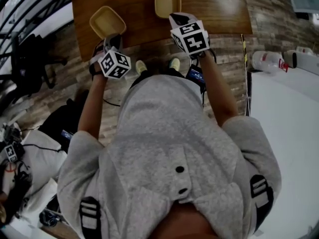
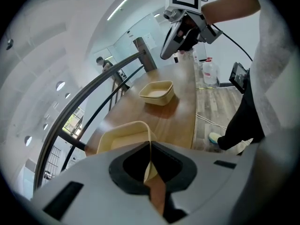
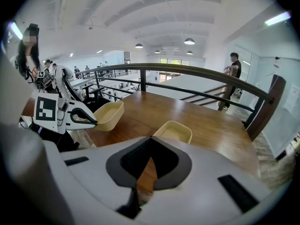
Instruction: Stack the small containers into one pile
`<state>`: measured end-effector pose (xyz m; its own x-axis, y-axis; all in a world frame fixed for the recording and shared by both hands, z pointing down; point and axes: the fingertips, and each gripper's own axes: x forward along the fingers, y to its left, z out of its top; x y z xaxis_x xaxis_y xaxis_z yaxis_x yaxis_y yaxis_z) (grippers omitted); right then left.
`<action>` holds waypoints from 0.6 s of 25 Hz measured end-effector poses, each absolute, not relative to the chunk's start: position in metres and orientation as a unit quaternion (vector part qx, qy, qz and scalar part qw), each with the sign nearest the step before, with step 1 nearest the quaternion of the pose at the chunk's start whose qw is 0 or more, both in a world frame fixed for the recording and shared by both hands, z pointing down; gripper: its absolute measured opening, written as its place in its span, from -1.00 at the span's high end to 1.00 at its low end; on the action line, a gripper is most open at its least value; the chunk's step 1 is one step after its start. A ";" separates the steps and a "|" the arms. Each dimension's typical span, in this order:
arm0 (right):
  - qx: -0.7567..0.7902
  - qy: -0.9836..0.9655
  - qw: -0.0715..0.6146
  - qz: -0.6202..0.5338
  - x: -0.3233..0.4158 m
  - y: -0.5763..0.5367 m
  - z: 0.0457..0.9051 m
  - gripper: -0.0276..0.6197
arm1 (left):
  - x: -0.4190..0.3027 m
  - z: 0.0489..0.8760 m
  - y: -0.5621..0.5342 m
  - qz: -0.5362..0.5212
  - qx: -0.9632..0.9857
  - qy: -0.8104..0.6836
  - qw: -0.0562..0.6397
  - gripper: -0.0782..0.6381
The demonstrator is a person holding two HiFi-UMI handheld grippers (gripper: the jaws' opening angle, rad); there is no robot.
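So, held container (image 2: 123,136): cream, open side up, at the bench's near left corner; its near wall is pinched. Cannot tell whether it rests on the wood or is lifted off it.
Left hand-held gripper (image 2: 150,149): jaws narrow, clamped on that thin wall, one jaw inside and one outside.
Second container (image 3: 174,131): same cream kind, upright and empty, flat on the bench, in from the near edge, well apart from the held one.
Right hand-held gripper (image 3: 150,142): jaws drawn together at the tips with nothing between them, over the bench's near edge, just short of the second container.
Bench (image 1: 214,9): brown wood, glossy.
Railing (image 3: 187,69): dark, runs along the bench's far edge.
Bottle (image 1: 266,61): white, lying on the floor beyond the bench's right edge.
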<state>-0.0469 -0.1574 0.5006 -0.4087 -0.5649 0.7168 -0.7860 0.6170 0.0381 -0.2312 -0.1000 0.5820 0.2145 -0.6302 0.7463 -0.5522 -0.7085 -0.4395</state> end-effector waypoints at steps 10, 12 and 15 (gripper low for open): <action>0.424 -0.820 0.354 0.152 -0.005 -0.164 0.489 0.87 | -0.170 0.551 -0.127 -0.484 -0.801 0.334 0.114 0.71; 0.428 -0.818 0.354 0.150 0.006 -0.164 0.487 0.87 | -0.154 0.545 -0.131 -0.480 -0.806 0.320 0.130 0.71; 0.436 -0.815 0.351 0.150 0.018 -0.166 0.483 0.87 | -0.132 0.538 -0.137 -0.476 -0.813 0.298 0.152 0.71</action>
<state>0.0184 -0.1656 0.4832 -0.3726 -0.6051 0.7036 -0.8163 0.5743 0.0617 -0.1316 -0.1366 0.5385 0.3693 -0.6289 0.6842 -0.3393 -0.7766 -0.5308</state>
